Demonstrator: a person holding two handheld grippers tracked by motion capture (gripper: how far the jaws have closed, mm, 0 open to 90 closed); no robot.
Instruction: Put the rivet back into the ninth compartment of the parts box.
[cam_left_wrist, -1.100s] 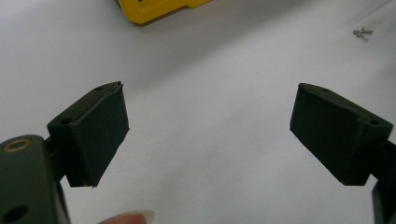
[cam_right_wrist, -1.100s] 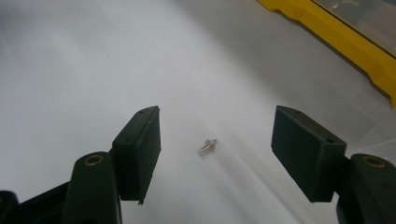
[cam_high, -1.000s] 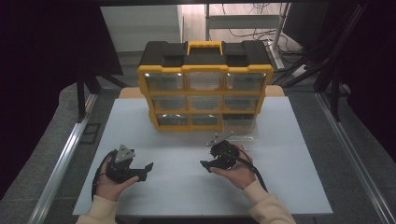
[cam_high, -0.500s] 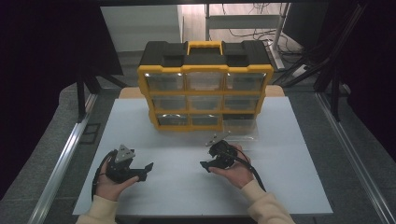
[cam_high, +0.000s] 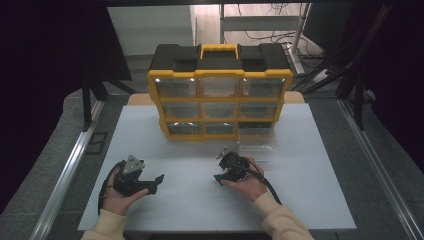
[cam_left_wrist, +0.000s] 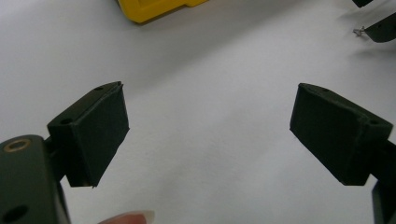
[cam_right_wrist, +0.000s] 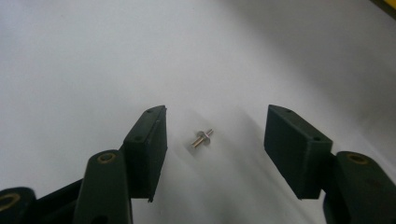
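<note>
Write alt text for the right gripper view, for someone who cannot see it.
A tiny silver metal screw lies on the white table, between the two black pads of the right claw. The jaws, which have just been closing, stand open around the screw without touching it.

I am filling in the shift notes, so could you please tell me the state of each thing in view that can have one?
Right tongs: open, jaws just been closing, small metal screw between them, untouched.
Left tongs: open wide, nothing between the jaws.
Small metal screw: lying on its side on the white table.
Yellow organizer: upright, bottom right slot empty.
Clear drawer: out of the organizer, resting on the table in front of it.
</note>
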